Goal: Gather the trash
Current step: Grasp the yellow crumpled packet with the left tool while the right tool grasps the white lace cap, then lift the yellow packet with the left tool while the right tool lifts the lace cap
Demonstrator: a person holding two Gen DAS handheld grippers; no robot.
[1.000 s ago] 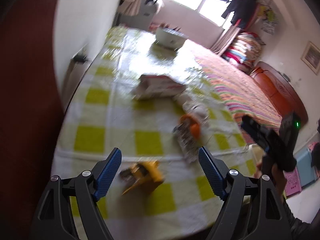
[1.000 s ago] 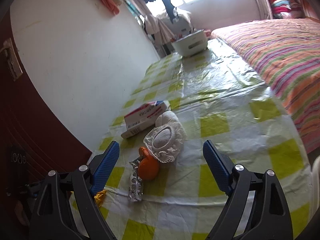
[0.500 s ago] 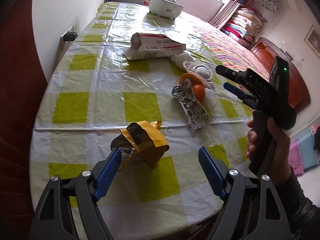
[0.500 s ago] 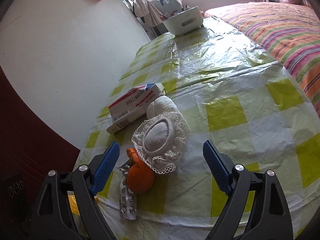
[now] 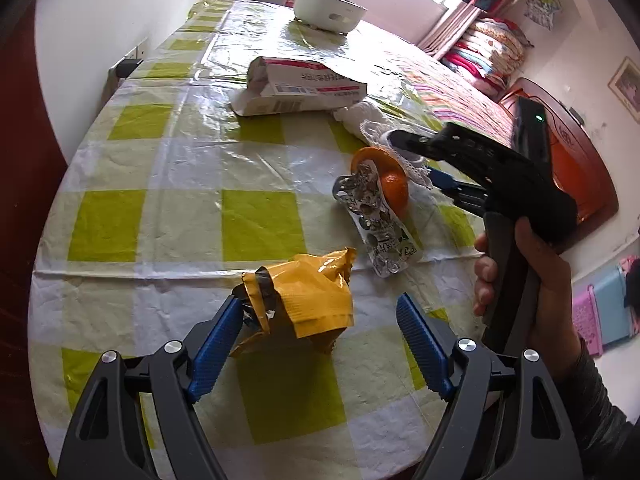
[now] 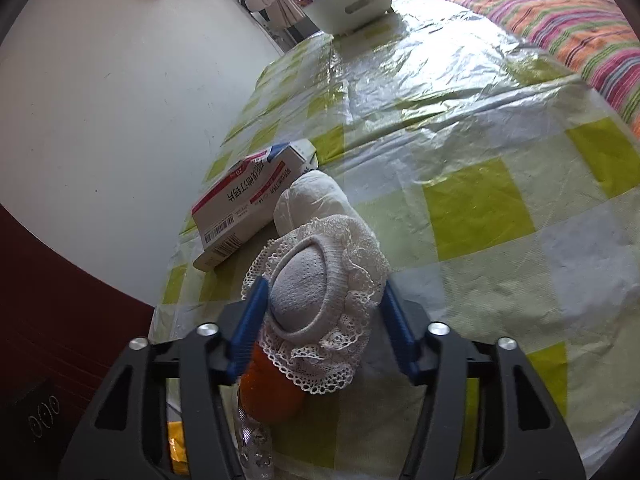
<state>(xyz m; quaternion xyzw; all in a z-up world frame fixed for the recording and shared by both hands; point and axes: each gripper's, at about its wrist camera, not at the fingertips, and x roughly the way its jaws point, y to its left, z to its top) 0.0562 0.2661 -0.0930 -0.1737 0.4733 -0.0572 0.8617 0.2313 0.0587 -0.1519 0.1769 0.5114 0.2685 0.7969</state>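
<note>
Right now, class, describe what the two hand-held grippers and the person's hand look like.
Each hand-held gripper, left and right, has a black frame, silver screws and ribbed blue finger pads. A green light glows on the right one. The bare right hand wears a dark sleeve.

Medicine box (image 6: 256, 196): "20", barcode, Chinese print; rest unreadable.

1. A crumpled wrapper (image 5: 308, 292) lies on the tabletop (image 5: 160, 168), nearest the edge.
2. Behind it to the right, a foil blister pack (image 5: 374, 224) leans against an orange (image 5: 394, 188).
3. A lace-trimmed sock (image 6: 320, 300) lies beside the orange.
4. Further back lies a carton (image 5: 304, 86).
5. A basin (image 5: 330, 10) stands at the far end.
</note>
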